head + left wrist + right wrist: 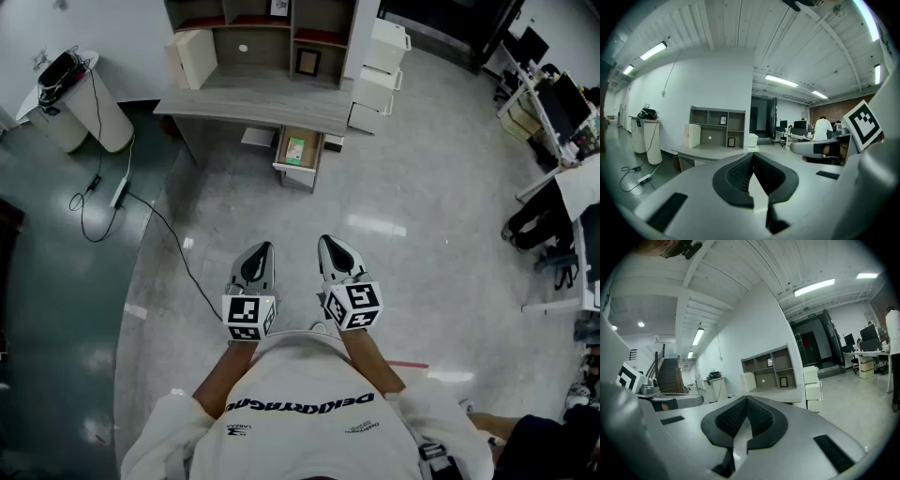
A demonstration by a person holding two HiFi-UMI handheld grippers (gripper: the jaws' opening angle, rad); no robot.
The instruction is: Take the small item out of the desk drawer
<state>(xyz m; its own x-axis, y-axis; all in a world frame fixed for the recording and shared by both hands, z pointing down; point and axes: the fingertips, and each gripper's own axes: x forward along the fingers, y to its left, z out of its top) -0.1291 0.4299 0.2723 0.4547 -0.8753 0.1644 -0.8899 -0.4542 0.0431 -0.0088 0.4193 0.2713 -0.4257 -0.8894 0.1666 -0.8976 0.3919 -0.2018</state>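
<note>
While I stand on the grey floor [403,187], well apart from the worktop [253,98], I hold both tongs low in the middle of the head view, side by side and pointing toward the top of the frame. The left tongs [258,261] are pressed together, the dark pads meet at the tip and nothing is between them. The right tongs [336,255] are pressed together in the same way and are also empty.

The worktop lies at the top centre of the frame, with a grey shelf unit [262,37] standing on its far side. Under its front edge the drawer [317,152] is pulled out toward me. The small green item [295,150] lies inside this drawer, near its middle, far from both tongs.

Just right of the worktop stands a white cabinet [380,75]. At the upper left of the frame there is a round white stand [89,112] with dark things on top, and a black cable [159,220] runs from it across the floor. At the right edge I see other desks with screens [558,103].
</note>
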